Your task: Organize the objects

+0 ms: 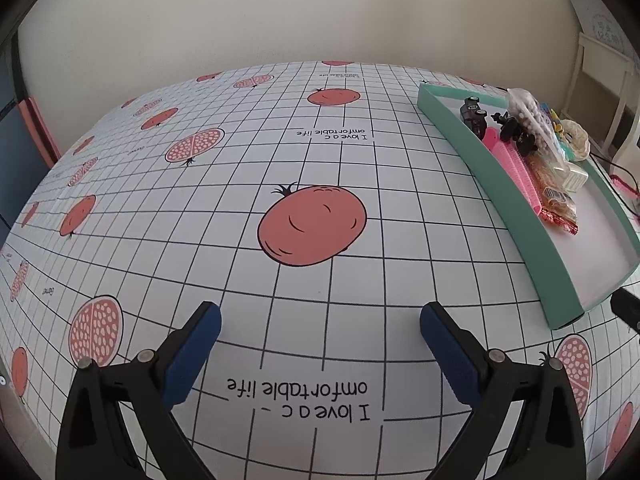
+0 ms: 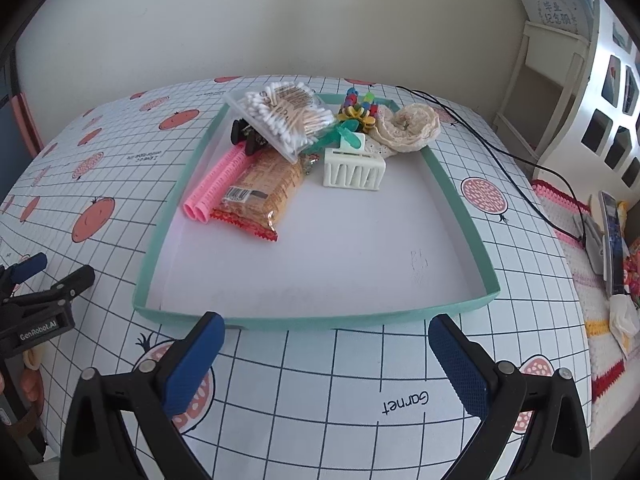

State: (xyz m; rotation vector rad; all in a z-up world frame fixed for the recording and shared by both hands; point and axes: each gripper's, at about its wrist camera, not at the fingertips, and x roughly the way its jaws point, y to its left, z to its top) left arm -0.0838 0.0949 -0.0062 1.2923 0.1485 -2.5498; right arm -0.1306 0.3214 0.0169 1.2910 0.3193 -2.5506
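Both hand-held grippers, left (image 1: 320,332) and right (image 2: 326,340), hang wide open and empty over the surface (image 1: 240,260); the tray (image 2: 312,316) holds a snack (image 2: 260,192), swabs (image 2: 284,114) and curlers (image 2: 212,184).

A shallow tray (image 2: 460,204) sits on the counter (image 2: 320,380). Its contents crowd the far end: a cotton-swab box (image 2: 280,114) leans over a toy car (image 2: 244,136), hair rollers (image 2: 216,184) lie left of a cracker packet (image 2: 260,192), a hair claw (image 2: 354,170) sits right of it, and lace trim (image 2: 408,128) fills the far right corner.
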